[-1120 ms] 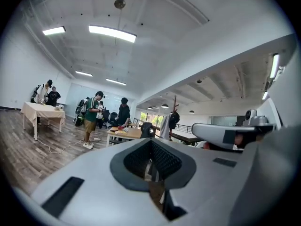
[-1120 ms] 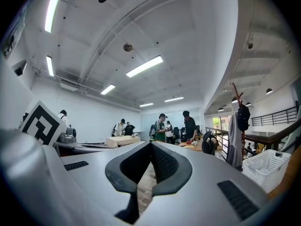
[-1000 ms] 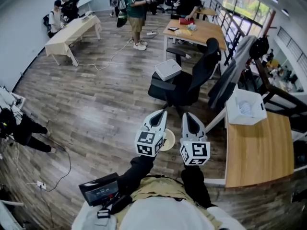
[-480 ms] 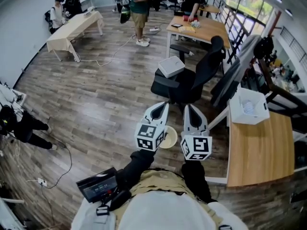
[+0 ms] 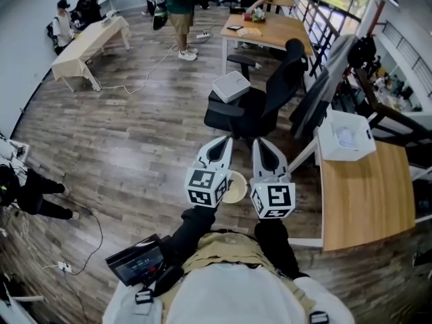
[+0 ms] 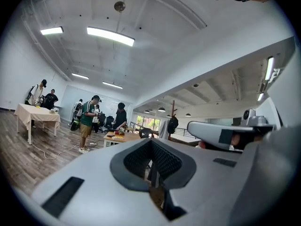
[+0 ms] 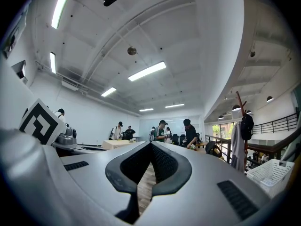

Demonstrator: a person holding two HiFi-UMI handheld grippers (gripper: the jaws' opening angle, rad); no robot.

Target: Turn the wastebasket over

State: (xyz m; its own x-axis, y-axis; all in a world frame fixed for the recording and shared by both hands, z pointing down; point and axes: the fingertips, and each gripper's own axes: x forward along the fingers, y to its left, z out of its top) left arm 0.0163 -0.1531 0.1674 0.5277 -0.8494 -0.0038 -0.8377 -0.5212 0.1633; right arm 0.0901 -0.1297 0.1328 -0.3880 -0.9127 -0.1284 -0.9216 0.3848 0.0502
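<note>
The wastebasket is a white mesh bin standing upright on the near corner of a wooden table to my right. It also shows low at the right edge of the right gripper view as a white mesh basket. My left gripper and right gripper are held side by side in front of my chest, pointing forward, well left of the bin. Both have their jaws together with nothing between them. The left gripper and right gripper look out across the room.
Black office chairs stand just ahead, one with a white box on its seat. A round beige object lies below, between the grippers. Several people stand at far tables. Cables trail across the wood floor.
The head view has shifted slightly, so the room sits a little lower and to the left in it. Both grippers stay side by side and shut. The wastebasket has not moved.
</note>
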